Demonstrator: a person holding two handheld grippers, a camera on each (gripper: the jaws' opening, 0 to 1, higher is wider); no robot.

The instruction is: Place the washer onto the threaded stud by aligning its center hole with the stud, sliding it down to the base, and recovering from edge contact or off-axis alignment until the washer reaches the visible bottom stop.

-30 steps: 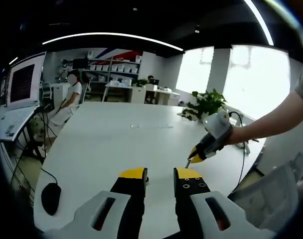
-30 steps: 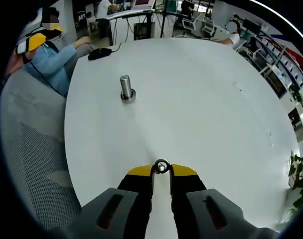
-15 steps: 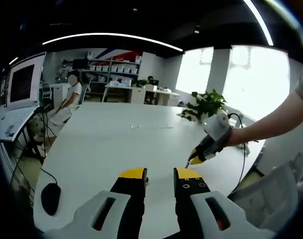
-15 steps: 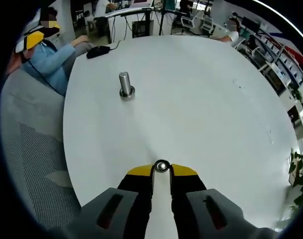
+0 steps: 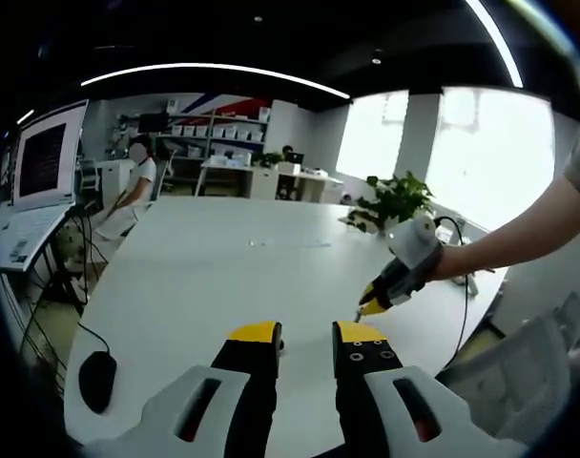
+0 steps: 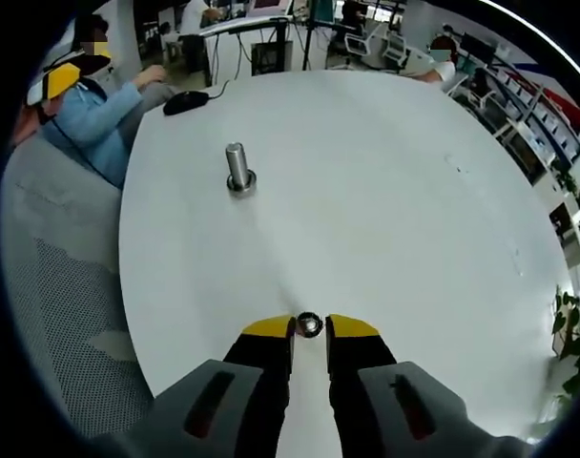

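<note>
**No legible text**

Nothing can be read in either view. The monitor (image 5: 44,157) at the left of the left gripper view shows lines that are probably text — too small and blurred to make out — and the distant shelf boxes (image 5: 218,131) carry no readable labels.

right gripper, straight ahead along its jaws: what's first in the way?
The washer, sitting between the tips of the right gripper. Beyond it the table looks bare; the stud stands well left of that line, though fisheye depth is uncertain.

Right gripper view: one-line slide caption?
Right gripper pinches the washer over the white table, short of the upright threaded stud.
</note>
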